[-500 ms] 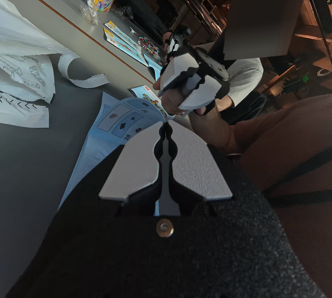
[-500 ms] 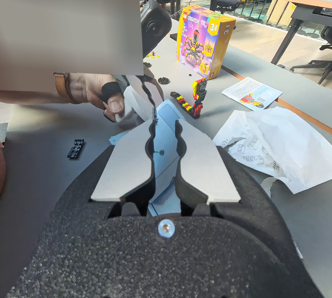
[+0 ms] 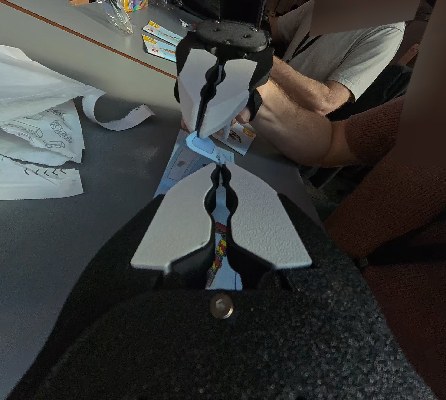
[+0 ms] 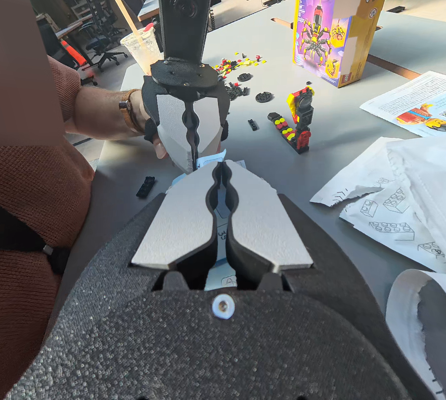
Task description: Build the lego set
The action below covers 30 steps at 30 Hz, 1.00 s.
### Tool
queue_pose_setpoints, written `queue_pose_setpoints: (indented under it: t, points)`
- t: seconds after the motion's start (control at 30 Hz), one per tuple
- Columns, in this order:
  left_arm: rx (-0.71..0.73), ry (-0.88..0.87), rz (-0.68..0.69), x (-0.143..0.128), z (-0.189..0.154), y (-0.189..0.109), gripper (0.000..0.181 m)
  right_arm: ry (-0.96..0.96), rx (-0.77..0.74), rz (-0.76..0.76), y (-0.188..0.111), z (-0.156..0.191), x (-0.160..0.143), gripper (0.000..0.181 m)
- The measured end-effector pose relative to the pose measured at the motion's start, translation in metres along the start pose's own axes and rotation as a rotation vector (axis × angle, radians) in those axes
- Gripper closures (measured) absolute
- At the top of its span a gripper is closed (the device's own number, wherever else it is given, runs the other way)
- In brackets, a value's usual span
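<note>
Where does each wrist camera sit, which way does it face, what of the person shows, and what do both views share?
Left wrist view: sits on the left gripper, looking along its grey fingers across the grey table at the facing right gripper; the right hand and a rust-brown sleeve show.
Right wrist view: sits on the right gripper, facing the opposite way at the left gripper; the left hand shows, with the red, yellow and black brick model beyond.
Shared: the light-blue instruction booklet under both tips and the torn white paper bag.
</note>
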<state>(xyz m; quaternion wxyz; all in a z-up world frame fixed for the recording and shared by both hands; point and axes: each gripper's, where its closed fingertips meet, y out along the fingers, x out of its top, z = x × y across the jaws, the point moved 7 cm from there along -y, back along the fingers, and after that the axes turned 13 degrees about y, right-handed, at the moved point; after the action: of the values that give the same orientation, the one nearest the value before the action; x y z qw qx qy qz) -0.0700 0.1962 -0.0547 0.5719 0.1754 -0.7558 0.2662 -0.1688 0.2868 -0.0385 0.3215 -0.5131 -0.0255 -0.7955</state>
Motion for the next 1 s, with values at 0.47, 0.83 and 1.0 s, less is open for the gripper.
queue_pose_setpoints:
  t: [0.47,0.83,1.0]
  points:
    - [-0.086,-0.185,-0.220,0.010,0.011,-0.008,0.181,0.012,0.146,-0.115,-0.012,0.000,-0.001,0.181]
    - [-0.157,-0.159,-0.172,0.015,0.005,0.024,0.181,0.049,-0.067,-0.223,-0.048,0.006,-0.005,0.152]
    - [-0.197,-0.186,-0.183,0.020,0.003,0.040,0.180,0.136,-0.145,-0.254,-0.072,0.028,-0.035,0.159]
